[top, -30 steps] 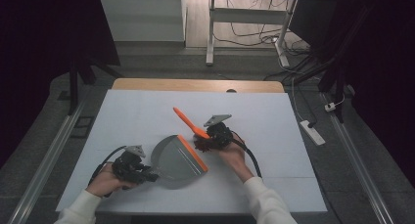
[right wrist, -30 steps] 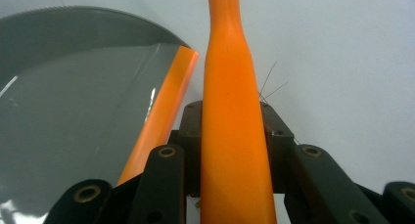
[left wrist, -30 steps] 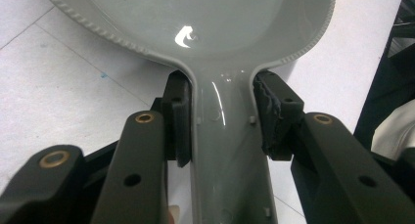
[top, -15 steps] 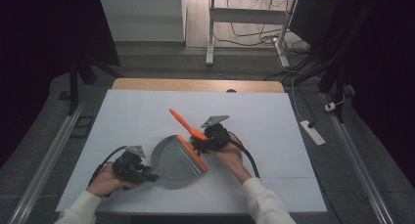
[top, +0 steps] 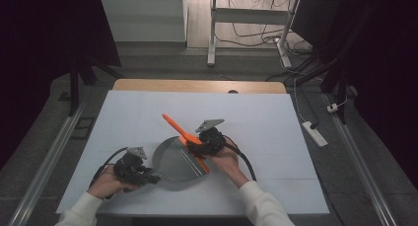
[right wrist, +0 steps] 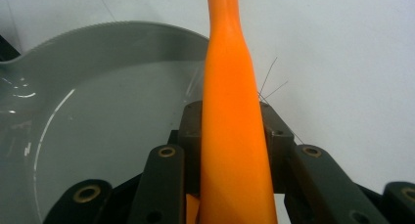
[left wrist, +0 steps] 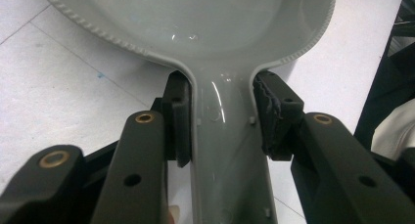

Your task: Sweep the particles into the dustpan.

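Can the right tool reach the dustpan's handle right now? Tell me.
Probably not: the right tool is shut on the orange brush, and the left tool already clamps the grey dustpan by its handle.

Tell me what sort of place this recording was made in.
Probably a lab or recording workspace, not a home: a table under a plain white cover, loose cables and a power strip on the floor, and dark curtains around it.

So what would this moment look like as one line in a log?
left tongs: shut on dustpan handle | right tongs: shut on orange brush | brush over dustpan | on white table
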Tool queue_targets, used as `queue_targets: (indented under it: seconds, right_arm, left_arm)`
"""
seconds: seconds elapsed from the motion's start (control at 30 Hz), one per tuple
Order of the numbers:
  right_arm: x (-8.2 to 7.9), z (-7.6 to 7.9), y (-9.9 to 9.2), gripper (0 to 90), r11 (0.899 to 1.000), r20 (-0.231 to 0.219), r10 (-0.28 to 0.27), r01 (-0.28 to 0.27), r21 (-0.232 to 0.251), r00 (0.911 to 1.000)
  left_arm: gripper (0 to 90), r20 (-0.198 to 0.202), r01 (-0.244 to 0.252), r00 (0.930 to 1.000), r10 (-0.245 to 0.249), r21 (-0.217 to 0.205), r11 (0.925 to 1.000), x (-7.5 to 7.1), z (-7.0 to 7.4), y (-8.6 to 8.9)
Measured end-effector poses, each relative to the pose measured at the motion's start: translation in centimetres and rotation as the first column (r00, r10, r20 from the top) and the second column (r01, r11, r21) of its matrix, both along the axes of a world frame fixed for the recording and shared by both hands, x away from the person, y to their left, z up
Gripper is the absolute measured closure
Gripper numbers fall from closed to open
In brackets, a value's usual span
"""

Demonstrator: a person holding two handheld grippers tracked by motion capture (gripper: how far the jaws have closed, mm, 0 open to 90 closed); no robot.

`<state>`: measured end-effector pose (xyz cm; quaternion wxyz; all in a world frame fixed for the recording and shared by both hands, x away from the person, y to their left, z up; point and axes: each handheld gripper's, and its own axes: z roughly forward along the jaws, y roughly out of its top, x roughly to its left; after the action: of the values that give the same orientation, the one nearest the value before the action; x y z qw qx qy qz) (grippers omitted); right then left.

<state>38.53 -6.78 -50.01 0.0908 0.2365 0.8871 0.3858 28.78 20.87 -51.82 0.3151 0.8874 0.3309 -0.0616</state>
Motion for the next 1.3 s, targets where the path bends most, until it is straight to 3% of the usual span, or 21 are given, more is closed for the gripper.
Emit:
queue_targets:
  seconds: [0.1, 0.23, 0.33, 0.37, 0.4, 0.47, 0.9, 1.13, 1.3]
  right_arm:
    - [-0.2, 0.2, 0.2, 68.6, 1.0, 0.001, 0.009, -0.009, 0.009, 1.0]
    - [-0.9, 0.5, 1.0, 69.0, 0.995, -0.052, 0.08, -0.077, 0.056, 0.9954]
    - [-0.9, 0.8, 1.0, 69.1, 0.991, -0.071, 0.101, -0.094, 0.096, 0.9924]
    - [-0.8, 1.4, 0.7, 69.2, 0.993, -0.039, 0.076, -0.072, 0.094, 0.9964]
    - [-0.8, 1.4, 0.7, 69.2, 0.993, -0.039, 0.076, -0.072, 0.094, 0.9964]
    - [-0.4, 2.1, -0.6, 69.2, 0.995, -0.008, 0.025, -0.024, 0.101, 0.9997]
    - [1.3, 3.4, -5.5, 69.1, 0.984, 0.022, -0.125, 0.121, 0.135, 0.992]
    - [2.1, 2.3, -7.4, 69.2, 0.977, 0.012, -0.191, 0.189, 0.095, 0.9815]
    - [2.5, 1.4, -7.6, 69.3, 0.973, -0.004, -0.217, 0.217, 0.081, 0.9761]
  left_arm:
    - [61.0, 0.0, 0.0, 1.0, 0.0, 0.0, 1.0, 0.0, 0.0, 0.0]
    - [60.9, 0.002, -0.001, 1.0, 0.001, 0.0, 1.0, 0.0, 0.0, 0.0]
    - [60.9, 0.002, -0.001, 1.0, 0.001, -0.001, 1.0, 0.0, 0.0, 0.0]
    - [60.9, 0.002, -0.001, 1.0, 0.001, 0.0, 1.0, 0.0, 0.0, 0.0]
    - [60.9, 0.001, 0.0, 1.0, 0.0, -0.001, 1.0, 0.0, 0.0, 0.0]
    - [60.9, 0.001, 0.001, 1.0, -0.001, 0.0, 1.0, 0.0, 0.0, 0.0]
    - [60.9, 0.002, 0.001, 1.0, -0.001, 0.0, 1.0, 0.0, 0.0, 0.0]
    - [60.9, 0.002, 0.001, 1.0, -0.001, 0.0, 1.0, 0.0, 0.0, 0.0]
    - [61.0, 0.0, 0.002, 1.0, -0.002, 0.001, 1.0, 0.0, -0.1, 0.0]
